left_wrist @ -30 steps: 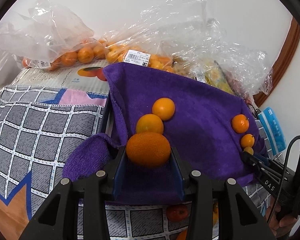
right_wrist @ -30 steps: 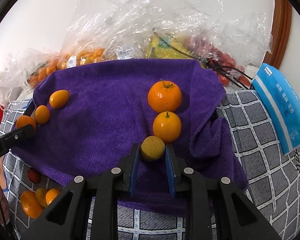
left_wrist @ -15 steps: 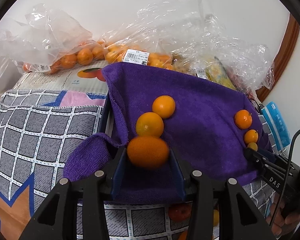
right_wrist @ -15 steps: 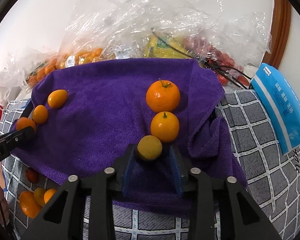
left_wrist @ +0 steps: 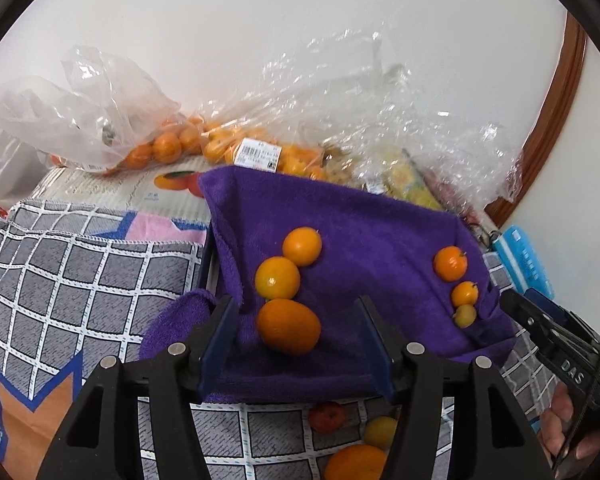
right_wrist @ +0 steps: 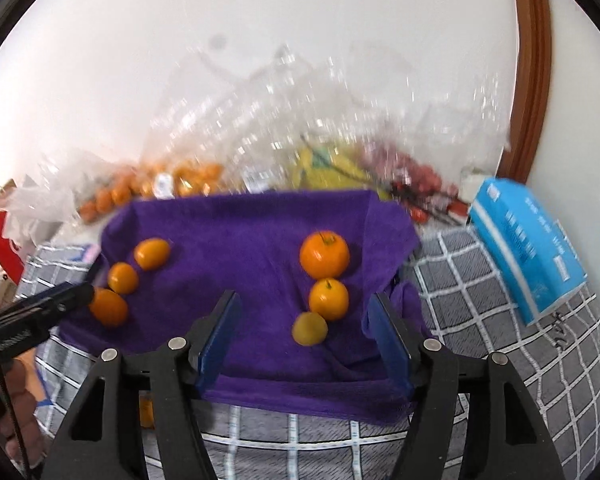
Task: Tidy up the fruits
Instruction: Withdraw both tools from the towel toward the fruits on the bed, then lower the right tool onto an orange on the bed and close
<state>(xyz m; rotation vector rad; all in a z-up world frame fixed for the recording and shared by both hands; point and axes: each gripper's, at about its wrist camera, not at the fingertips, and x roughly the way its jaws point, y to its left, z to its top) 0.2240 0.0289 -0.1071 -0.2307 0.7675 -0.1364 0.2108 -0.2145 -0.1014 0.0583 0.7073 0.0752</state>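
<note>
My left claw [left_wrist: 296, 340] is spreading, its pads clear of the big orange [left_wrist: 289, 327] lying between them on the purple towel [left_wrist: 380, 232]. My right claw [right_wrist: 306, 340] is spreading too, the small yellow fruit [right_wrist: 309, 328] loose between its pads. Each fruit ends a row of three. Bags of fruit [left_wrist: 236, 148] lie behind the towel.

left claw [left_wrist: 296, 344] opening off orange [left_wrist: 289, 327], right claw [right_wrist: 306, 340] off kumquat [right_wrist: 309, 328]
</note>
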